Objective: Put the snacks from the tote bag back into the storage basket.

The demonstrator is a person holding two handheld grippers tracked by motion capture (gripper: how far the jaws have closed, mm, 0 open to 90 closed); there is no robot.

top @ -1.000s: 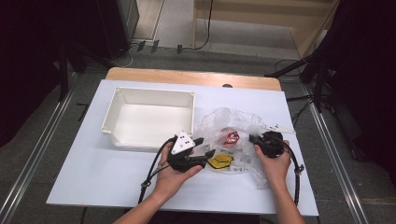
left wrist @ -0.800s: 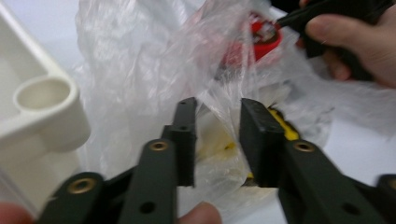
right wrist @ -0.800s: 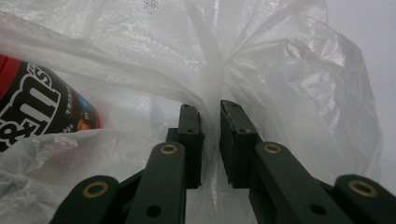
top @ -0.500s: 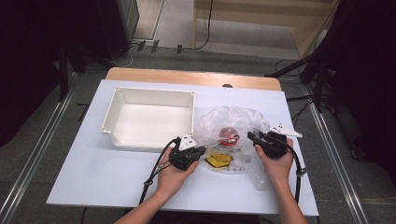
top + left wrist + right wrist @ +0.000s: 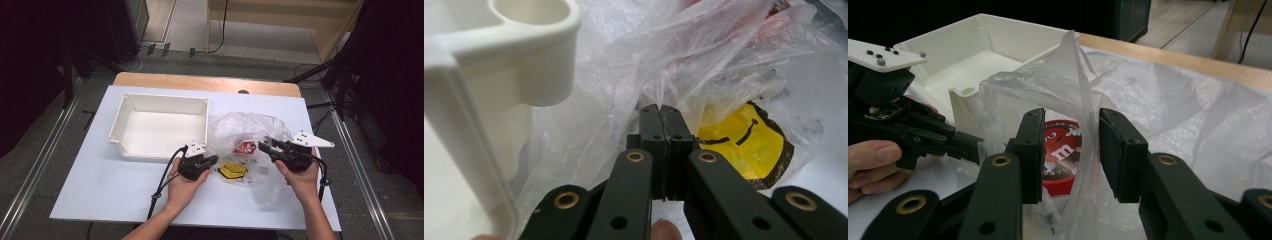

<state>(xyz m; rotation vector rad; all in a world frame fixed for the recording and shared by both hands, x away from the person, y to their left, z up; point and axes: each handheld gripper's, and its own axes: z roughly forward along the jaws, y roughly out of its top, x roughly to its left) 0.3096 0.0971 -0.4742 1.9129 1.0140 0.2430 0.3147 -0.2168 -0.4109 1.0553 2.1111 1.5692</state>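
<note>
The left gripper [image 5: 660, 112] sits nearest, its jaws shut tight at the near edge of the clear plastic bag [image 5: 614, 75]; whether they have nipped any film I cannot tell. The right gripper [image 5: 1070, 130] has just been opening its jaws, which now stand partly apart. A raised fold of the bag stands between them, untouched by either pad. The job looks like opening the bag's mouth. It should go best if the left side stays anchored low while the right closes on that single upright fold and draws it up and away slowly, so the thin film neither tears nor slips. The bag lies on the white table [image 5: 100, 185] between both hands, crinkled, glossy and limp. Inside it, a flat yellow smiley-face packet [image 5: 749, 145] lies just beyond the left tips. A red M&M's packet [image 5: 1060, 145] lies beyond that, slick and printed. Farther left is a rigid white plastic bin [image 5: 165, 100] with matte walls and rounded corner posts.
</note>
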